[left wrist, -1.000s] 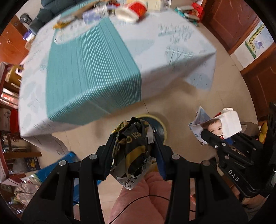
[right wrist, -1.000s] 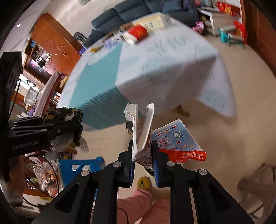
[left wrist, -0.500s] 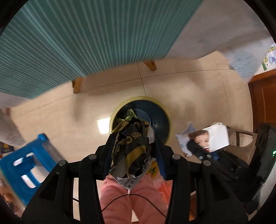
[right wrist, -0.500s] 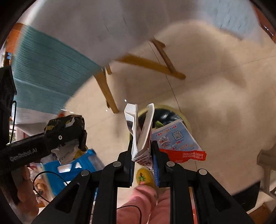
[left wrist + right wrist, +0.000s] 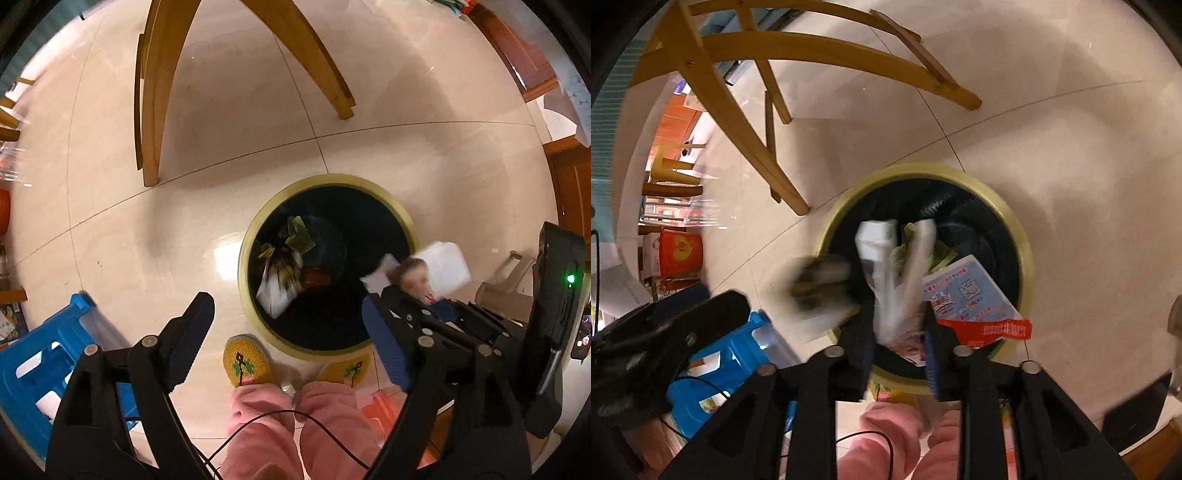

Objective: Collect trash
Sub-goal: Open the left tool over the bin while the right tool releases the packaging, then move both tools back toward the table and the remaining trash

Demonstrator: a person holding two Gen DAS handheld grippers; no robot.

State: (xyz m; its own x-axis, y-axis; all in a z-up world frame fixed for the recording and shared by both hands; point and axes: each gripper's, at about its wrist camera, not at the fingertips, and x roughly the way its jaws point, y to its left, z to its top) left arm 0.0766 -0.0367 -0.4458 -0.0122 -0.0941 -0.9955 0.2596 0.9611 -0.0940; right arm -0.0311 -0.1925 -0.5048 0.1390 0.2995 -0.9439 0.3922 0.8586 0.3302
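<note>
A round bin with a yellow-green rim [image 5: 258, 221] and a black liner stands on the tiled floor, below both grippers. My left gripper [image 5: 288, 317] is open and empty above its near rim. The black and yellow wrapper [image 5: 280, 280] is inside the bin, blurred. My right gripper [image 5: 897, 332] has its jaws slightly parted around a white milk carton [image 5: 890, 273], which is blurred and hangs over the bin [image 5: 1027, 251]. The carton also shows in the left wrist view [image 5: 436, 269], with a child's face printed on it.
Wooden table legs [image 5: 151, 110] stand beyond the bin. A blue plastic stool [image 5: 33, 369] is at the left. My yellow slippers [image 5: 247, 362] and pink trousers are at the bin's near side. A wooden door [image 5: 569, 177] is at the right.
Both grippers swung down from the table over the bin. My left gripper opened and the black and yellow wrapper fell into the bin. My right gripper's jaws have parted a little.
</note>
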